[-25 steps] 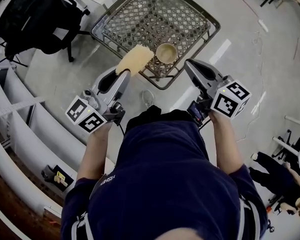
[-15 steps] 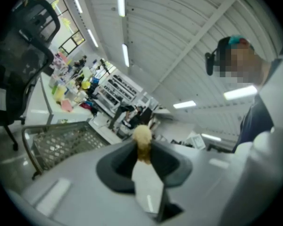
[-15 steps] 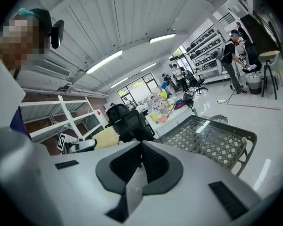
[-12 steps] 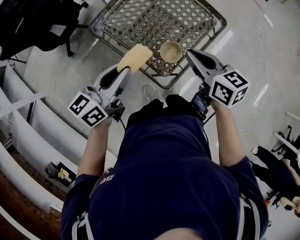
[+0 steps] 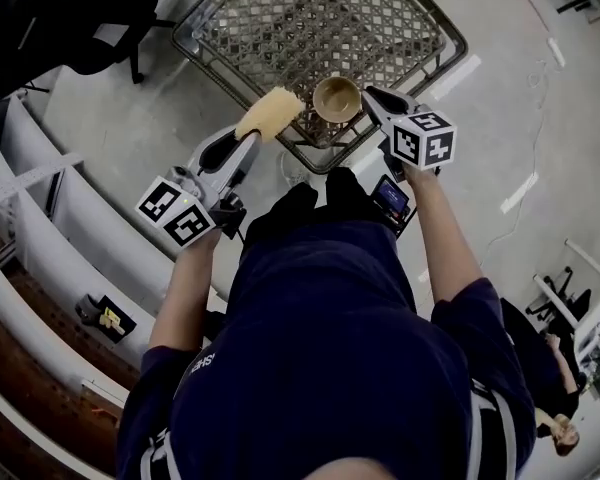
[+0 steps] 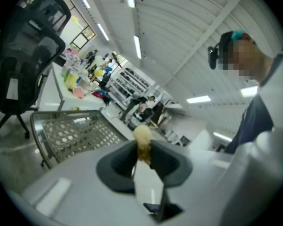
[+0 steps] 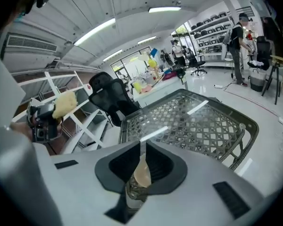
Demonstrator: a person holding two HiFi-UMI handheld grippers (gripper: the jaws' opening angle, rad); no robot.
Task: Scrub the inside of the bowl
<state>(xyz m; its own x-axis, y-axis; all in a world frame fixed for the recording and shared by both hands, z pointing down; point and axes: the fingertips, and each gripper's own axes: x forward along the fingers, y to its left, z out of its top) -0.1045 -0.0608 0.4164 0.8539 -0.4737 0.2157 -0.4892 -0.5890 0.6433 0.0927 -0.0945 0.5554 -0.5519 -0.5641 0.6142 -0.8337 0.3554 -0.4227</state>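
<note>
In the head view, the left gripper (image 5: pixel 250 140) holds a yellow sponge (image 5: pixel 271 114) just beside the bowl (image 5: pixel 337 99), which the right gripper (image 5: pixel 368 100) carries over the lattice table (image 5: pixel 310 18) edge. In the left gripper view, the jaws clamp the sponge. In the right gripper view, the jaws pinch the bowl's rim.

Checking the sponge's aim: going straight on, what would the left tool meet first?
Probably nothing near: the left tool, shut on the sponge, points past the bowl and over the mesh table, with open room beyond. Depth is unclear.
</note>
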